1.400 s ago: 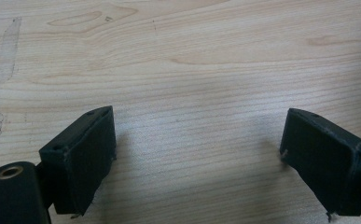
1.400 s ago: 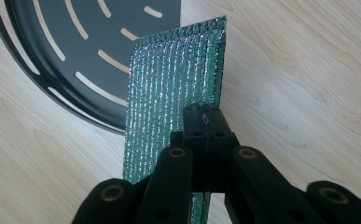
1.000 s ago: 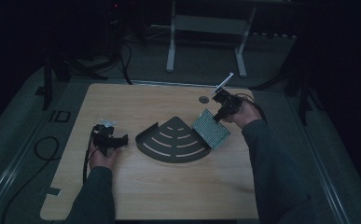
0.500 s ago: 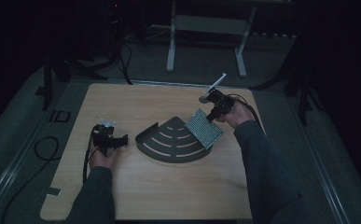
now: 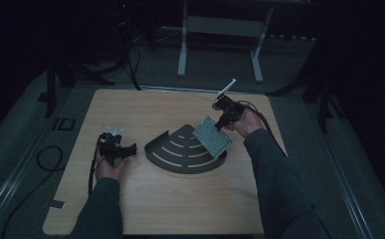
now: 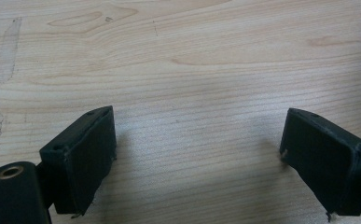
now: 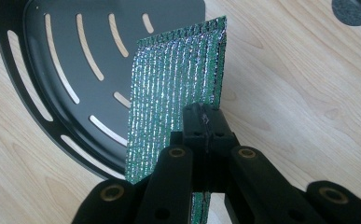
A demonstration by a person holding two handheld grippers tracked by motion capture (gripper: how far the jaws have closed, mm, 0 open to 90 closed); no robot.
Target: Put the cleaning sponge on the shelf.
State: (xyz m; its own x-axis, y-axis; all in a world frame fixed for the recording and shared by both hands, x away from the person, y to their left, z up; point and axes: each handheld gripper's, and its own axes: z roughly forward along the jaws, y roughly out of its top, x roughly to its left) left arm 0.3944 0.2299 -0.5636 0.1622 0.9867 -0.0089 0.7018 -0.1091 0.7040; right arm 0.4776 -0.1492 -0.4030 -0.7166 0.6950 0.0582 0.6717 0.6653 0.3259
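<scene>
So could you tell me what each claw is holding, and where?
The right claw pinches the shiny green pad at its near edge; the left claw holds nothing.

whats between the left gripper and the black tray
Nothing: in the high view only bare wood separates the left gripper from the black tray. The left gripper view shows bare table between its open jaws.

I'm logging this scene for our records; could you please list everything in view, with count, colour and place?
table: one, light wood, under everything.
corner tray: one, black with curved slots, table centre.
scouring pad: one, glittery green, held over the tray's right edge.
small round disc: one, dark grey, on the table beyond the pad.
metal stand: one, pale grey, on the floor behind the table.
left gripper: one, black, open, left of the tray.
right gripper: one, black, fingers clamping the pad.
</scene>
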